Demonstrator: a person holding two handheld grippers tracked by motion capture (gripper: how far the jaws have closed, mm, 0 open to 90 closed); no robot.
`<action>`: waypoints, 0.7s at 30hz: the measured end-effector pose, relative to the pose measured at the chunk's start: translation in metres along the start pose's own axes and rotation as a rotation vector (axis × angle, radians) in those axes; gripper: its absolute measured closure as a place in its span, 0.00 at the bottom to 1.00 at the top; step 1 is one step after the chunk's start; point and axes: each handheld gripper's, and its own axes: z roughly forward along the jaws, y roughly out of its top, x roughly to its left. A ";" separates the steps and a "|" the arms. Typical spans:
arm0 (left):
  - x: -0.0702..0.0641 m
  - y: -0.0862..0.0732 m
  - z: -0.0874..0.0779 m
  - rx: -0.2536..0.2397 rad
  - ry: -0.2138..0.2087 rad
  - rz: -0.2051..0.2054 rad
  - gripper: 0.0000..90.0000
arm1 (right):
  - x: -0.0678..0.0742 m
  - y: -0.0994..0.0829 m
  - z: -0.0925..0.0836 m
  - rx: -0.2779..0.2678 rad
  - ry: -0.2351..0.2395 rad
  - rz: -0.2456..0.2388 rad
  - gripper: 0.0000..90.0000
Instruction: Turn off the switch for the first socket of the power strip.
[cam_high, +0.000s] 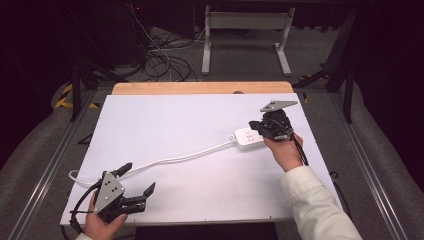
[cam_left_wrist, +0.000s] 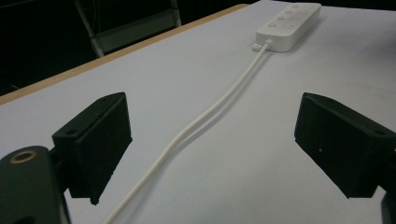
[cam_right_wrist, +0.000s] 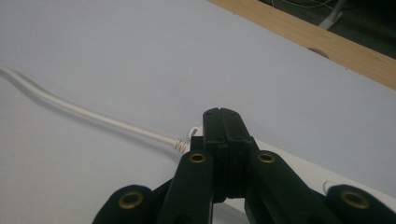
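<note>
Two tongs are in my hands, and I start at the left. My left tongs (cam_high: 136, 180) hover low at the near left corner of the bench (cam_high: 165, 115), spread wide and holding nothing. In the left gripper view the cord (cam_left_wrist: 205, 116) runs up between the two jaws, so I judge I have them lined up to close on it. The cord is white, thin and gently waved, lying flat across the bench from the near left edge to the strip (cam_high: 246, 138). That strip is a white, rounded block with sockets on top, toward the far right. My right tongs (cam_high: 259, 125) sit clenched over it, tips pressed together with nothing between them, probably pinning it down.
</note>
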 end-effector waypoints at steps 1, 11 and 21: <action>0.000 0.000 0.000 0.002 0.000 0.002 0.13 | -0.001 0.000 0.003 0.003 -0.005 0.002 1.00; 0.001 0.000 0.000 0.003 0.002 0.005 0.13 | -0.009 -0.002 0.027 0.048 -0.034 0.015 1.00; 0.001 0.000 0.000 0.006 0.003 0.011 0.13 | -0.014 -0.006 0.043 0.077 -0.047 0.026 1.00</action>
